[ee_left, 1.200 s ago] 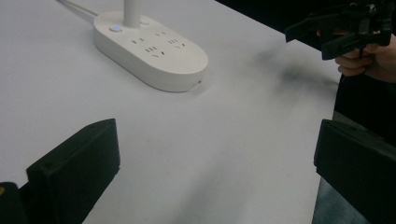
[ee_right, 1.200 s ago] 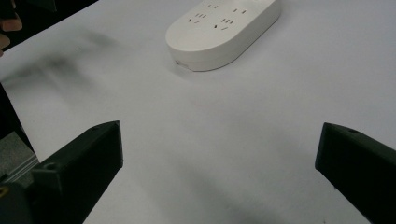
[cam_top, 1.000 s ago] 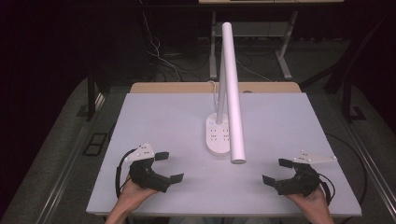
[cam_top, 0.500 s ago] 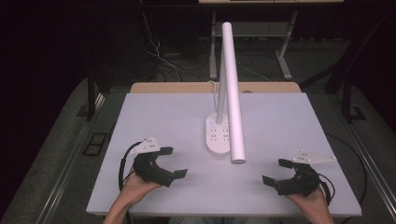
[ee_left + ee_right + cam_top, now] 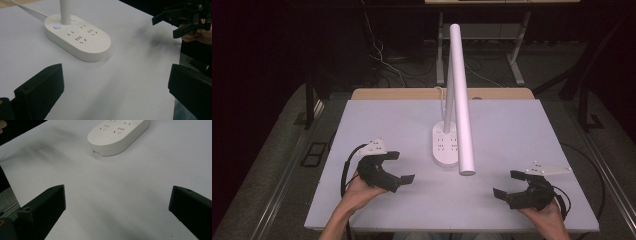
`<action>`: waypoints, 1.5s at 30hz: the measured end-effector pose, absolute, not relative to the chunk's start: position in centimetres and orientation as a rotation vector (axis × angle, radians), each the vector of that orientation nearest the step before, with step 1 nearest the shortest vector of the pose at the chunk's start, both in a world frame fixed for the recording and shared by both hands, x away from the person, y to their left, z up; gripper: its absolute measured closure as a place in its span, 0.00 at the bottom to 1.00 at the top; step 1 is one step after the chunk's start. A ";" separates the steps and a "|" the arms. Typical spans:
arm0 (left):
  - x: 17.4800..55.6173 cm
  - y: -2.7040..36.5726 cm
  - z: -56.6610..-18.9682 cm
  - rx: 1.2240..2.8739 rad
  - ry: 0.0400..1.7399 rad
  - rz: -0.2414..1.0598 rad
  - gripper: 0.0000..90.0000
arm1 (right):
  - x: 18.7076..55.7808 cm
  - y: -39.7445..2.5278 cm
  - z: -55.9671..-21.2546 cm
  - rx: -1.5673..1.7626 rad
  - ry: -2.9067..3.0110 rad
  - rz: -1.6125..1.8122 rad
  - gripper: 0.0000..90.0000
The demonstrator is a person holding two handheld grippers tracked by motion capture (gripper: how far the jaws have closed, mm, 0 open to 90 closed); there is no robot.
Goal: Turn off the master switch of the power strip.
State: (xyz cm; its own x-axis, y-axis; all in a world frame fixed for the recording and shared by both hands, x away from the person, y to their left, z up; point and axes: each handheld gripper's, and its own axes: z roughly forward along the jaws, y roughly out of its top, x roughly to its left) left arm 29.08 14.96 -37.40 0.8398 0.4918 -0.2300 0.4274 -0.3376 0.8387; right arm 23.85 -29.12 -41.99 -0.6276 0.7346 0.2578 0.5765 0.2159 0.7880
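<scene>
A white desk lamp stands mid-table: an oval base (image 5: pixel 446 145) with several sockets, an upright stem and a long tube head (image 5: pixel 462 100) reaching toward me. The base (image 5: pixel 78 37) carries a small blue-lit button beside the stem in the left gripper view, and its near end (image 5: pixel 117 135) shows in the right gripper view. My left gripper (image 5: pixel 398 167) hovers open over the table's near left, pointing at the base, nothing between its jaws. My right gripper (image 5: pixel 506 184) is open at the near right, also empty. It appears far off (image 5: pixel 180 21) in the left gripper view.
The white table (image 5: pixel 522 130) has a wooden strip (image 5: pixel 412 94) along its far edge. The lamp's cord runs off the back. Dark floor with cables and metal desk legs (image 5: pixel 514 65) lies beyond. A cable loops from each gripper at the near edge.
My left gripper has moved forward and slightly right, toward the lamp base. The right gripper has stayed where it was.
</scene>
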 end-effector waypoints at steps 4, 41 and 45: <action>29.5 14.8 -37.1 1.990 0.668 0.082 0.00 | 23.8 -29.2 -42.0 1.258 2.314 1.380 0.00; 34.8 12.9 -34.0 2.059 0.637 0.128 0.00 | 23.8 -29.2 -42.1 1.267 2.325 1.365 0.00; 35.4 12.7 -33.7 2.063 0.640 0.132 0.00 | 23.8 -29.2 -42.1 1.260 2.323 1.366 0.00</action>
